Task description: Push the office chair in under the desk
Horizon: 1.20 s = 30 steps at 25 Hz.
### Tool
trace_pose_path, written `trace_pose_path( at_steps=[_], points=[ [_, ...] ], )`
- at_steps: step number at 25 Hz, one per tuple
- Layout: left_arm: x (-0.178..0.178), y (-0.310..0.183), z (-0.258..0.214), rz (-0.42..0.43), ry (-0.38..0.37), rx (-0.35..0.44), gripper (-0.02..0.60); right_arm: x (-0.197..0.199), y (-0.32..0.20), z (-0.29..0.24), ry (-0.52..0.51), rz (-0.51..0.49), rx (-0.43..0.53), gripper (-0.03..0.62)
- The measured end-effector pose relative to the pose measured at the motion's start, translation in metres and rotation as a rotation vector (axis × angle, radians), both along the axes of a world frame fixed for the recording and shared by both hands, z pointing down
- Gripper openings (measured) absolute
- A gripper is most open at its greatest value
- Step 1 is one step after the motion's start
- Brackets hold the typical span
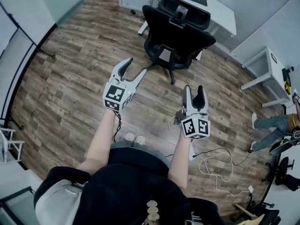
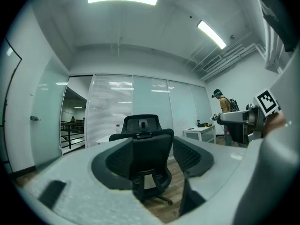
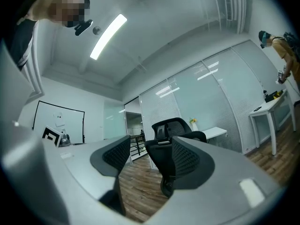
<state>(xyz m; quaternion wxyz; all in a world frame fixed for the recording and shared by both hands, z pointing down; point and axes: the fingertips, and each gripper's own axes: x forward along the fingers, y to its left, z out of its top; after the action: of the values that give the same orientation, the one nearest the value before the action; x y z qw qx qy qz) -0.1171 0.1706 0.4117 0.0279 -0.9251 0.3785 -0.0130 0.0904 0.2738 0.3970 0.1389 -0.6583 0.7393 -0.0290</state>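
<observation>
As left gripper (image 1: 135, 67) and right gripper (image 1: 193, 89) gape empty, textured fingers (image 2: 112, 161) frame the black mesh office chair (image 1: 180, 29).

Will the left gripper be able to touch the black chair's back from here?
Probably yes, after moving closer. The left gripper faces the chair with open, empty jaws, and only bare floor lies between.

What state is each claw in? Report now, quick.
Left claw: open, holding nothing, not touching the office chair.
Right claw: open, holding nothing.
</observation>
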Motion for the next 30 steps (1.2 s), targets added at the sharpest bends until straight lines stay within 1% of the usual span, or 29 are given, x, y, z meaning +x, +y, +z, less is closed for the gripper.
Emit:
trace_pose_path(
  at_steps=[4, 10, 14, 19, 24, 30],
  points=[
    [0.005, -0.005, -0.003, -0.014, 0.003, 0.003, 0.265, 0.008, -0.006, -0.001, -0.005, -0.008, 0.006, 0.270],
    [0.013, -0.007, -0.003, -0.043, 0.028, 0.006, 0.265, 0.019, -0.015, 0.000, 0.004, -0.038, 0.011, 0.270],
    [0.018, -0.003, 0.004, -0.052, 0.012, 0.013, 0.265, 0.025, -0.017, 0.006, -0.002, -0.050, 0.010, 0.270],
    [0.020, -0.019, 0.004, -0.067, 0.015, 0.016, 0.265, 0.027, -0.035, 0.007, 0.006, -0.067, 0.008, 0.270],
    [0.030, -0.049, 0.012, -0.053, 0.012, 0.009, 0.265, 0.031, -0.066, 0.013, 0.005, -0.068, 0.003, 0.270],
    [0.045, -0.115, 0.016, -0.032, 0.015, 0.012, 0.265, 0.042, -0.125, 0.018, 0.015, -0.051, -0.003, 0.270]
  ],
)
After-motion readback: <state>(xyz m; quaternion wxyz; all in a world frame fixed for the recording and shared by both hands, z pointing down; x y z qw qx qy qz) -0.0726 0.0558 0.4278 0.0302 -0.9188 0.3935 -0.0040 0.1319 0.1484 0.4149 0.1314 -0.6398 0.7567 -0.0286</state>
